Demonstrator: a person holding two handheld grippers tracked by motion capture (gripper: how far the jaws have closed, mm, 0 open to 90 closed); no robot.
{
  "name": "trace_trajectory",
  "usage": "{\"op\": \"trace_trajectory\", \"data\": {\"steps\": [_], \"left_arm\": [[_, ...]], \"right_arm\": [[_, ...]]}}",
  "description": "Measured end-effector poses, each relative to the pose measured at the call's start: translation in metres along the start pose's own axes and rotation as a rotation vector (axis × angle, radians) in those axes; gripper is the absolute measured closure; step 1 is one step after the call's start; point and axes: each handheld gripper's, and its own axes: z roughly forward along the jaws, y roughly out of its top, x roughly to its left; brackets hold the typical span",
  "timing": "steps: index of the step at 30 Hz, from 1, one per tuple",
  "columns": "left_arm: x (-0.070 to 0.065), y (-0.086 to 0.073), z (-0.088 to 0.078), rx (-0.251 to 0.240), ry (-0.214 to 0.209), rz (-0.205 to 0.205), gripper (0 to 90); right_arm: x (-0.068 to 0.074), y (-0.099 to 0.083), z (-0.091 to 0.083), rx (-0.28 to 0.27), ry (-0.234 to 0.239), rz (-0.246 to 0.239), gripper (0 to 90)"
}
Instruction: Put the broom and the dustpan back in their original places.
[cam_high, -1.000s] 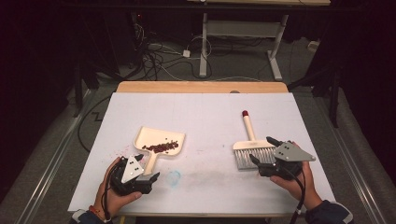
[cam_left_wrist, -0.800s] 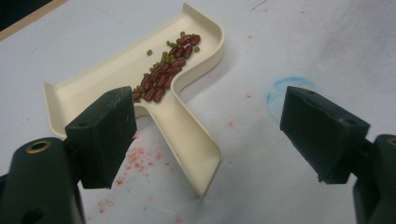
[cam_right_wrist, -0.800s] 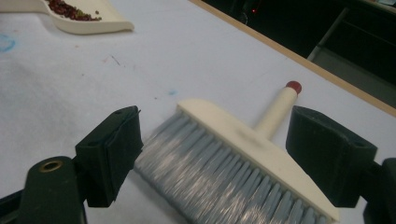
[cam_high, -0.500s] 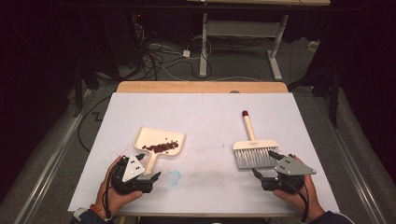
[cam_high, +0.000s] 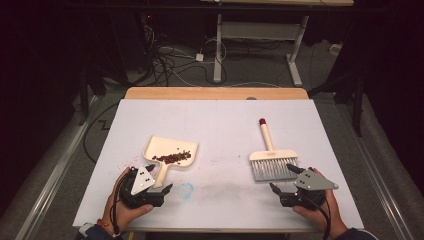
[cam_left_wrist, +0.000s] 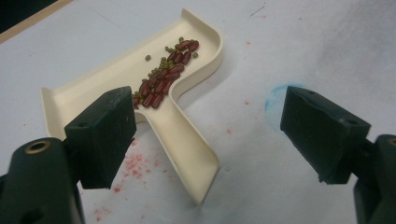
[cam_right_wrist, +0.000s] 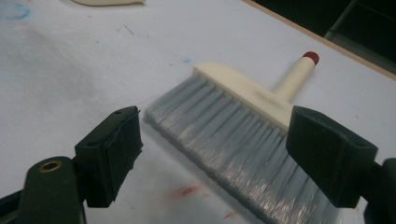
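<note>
Both claws released, jaws wide: left gripper (cam_high: 161, 191) at dustpan (cam_left_wrist: 140, 88) handle, right gripper (cam_high: 287, 186) just behind brush (cam_high: 272, 161) bristles, nothing grasped. Risk: bump or tilted lift of pan, spilling beans (cam_left_wrist: 163, 79). White table sheet (cam_high: 225, 125) w/ red smudges; dark room, cables on floor.

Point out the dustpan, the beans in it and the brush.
dustpan (cam_left_wrist: 187, 140): left gripper view, on its handle.
beans (cam_left_wrist: 161, 84): left gripper view, middle of the red heap.
brush (cam_right_wrist: 243, 135): right gripper view, on the grey bristles.
</note>
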Motion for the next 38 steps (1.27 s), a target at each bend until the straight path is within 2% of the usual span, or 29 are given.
{"op": "trace_trajectory", "data": {"steps": [1, 2, 5, 8, 22, 38], "left_arm": [[0.0001, 0.0008, 0.0004, -0.005, 0.004, 0.017, 17.8], [-0.0012, 0.0010, 0.0004, 0.000, -0.002, 0.009, 17.8], [-0.0030, -0.0003, -0.0005, 0.006, -0.003, 0.023, 17.8], [-0.0023, -0.0015, -0.0020, -0.003, -0.004, 0.012, 17.8], [-0.0029, -0.0007, 0.0001, 0.008, -0.004, 0.028, 17.8], [-0.0015, 0.0016, 0.0035, 0.009, -0.008, 0.015, 17.8]], "right_arm": [[0.0003, 0.0002, -0.0003, -0.003, 0.001, -0.001, 18.2], [0.0005, 0.0006, -0.0004, -0.006, -0.001, -0.002, 18.2], [0.0022, 0.0022, -0.0009, -0.001, -0.005, -0.012, 18.2], [0.0035, 0.0041, -0.0025, -0.009, -0.012, -0.015, 18.2], [0.0016, 0.0042, -0.0036, -0.010, -0.020, -0.014, 18.2], [-0.0018, 0.0046, -0.0058, -0.030, -0.034, 0.001, 18.1]]}}
